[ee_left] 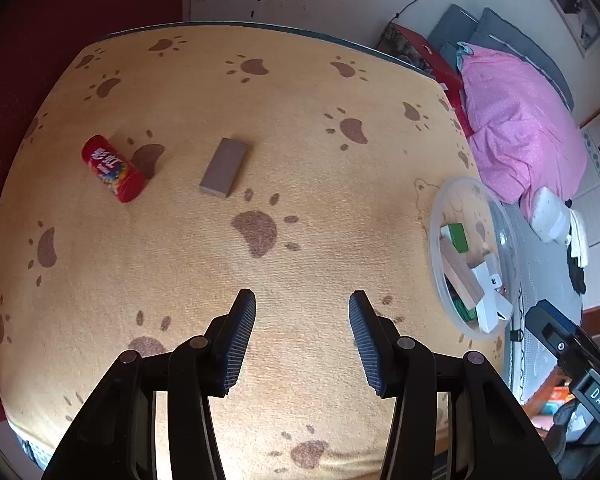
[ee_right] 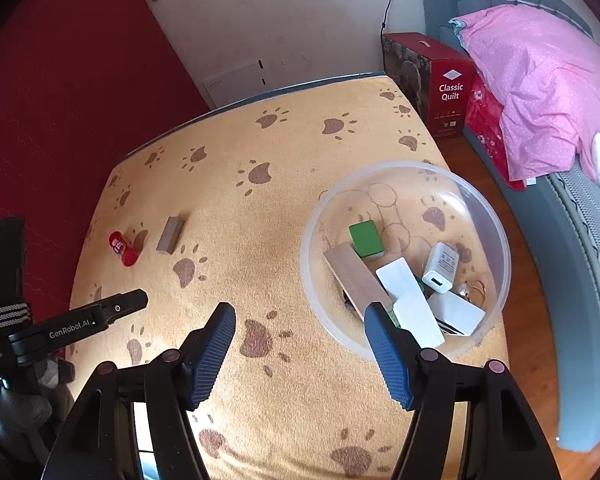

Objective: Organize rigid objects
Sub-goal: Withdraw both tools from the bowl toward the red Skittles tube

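Yellow cloth [ee_left: 300,160] with brown paw prints covers the table under both your tools. Your left gripper [ee_left: 302,312] hangs over bare cloth with its jaws apart and nothing between them. Ahead of it and to its left lie a red can [ee_left: 112,169] on its side and a grey block [ee_left: 224,168], near each other but not touching. Your right gripper [ee_right: 300,320] also has its jaws apart and empty. Just ahead of its right finger sits a clear bowl [ee_right: 496,240] holding a green block [ee_right: 366,238], a wooden block [ee_right: 356,280], a white charger [ee_right: 442,266] and other white boxes.
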`<state>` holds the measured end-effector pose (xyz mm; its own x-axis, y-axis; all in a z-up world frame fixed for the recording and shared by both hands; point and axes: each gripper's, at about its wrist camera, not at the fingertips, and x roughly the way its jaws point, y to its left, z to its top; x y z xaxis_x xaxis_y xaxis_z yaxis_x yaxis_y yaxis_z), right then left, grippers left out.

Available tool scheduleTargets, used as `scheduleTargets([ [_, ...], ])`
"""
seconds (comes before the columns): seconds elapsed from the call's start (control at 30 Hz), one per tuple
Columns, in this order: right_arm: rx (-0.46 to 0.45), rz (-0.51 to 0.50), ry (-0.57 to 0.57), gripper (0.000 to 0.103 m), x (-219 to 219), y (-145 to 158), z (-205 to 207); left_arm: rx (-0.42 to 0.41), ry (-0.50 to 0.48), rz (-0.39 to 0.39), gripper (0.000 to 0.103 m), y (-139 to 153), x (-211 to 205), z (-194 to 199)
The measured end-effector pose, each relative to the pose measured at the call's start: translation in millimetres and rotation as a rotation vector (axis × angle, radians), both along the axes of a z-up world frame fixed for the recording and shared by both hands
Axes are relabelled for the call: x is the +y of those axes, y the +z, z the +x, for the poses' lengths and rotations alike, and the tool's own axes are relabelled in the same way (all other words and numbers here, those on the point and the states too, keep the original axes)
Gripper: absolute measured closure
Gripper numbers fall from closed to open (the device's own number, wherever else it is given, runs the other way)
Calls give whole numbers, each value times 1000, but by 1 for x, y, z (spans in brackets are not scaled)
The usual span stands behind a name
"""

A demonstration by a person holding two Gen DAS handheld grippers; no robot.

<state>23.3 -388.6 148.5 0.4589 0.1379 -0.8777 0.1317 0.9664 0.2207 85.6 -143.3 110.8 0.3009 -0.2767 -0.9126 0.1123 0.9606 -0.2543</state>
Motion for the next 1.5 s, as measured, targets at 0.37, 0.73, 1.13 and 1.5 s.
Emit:
scheduleTargets([
  [0.37,-150,-258,198,26,100,77,-28,10,163,-37,53,-6,86,-6],
  [0.73,-139,-248,166,25,124,82,-30,3,218,-26,53,-12,137,1],
  [1.13,-88,-254,163,25,154,70,-23,3,177,14,53,-26,166,37],
  [1.5,40,-117,120,25,146,25,8,7,100,17,48,-41,174,76],
])
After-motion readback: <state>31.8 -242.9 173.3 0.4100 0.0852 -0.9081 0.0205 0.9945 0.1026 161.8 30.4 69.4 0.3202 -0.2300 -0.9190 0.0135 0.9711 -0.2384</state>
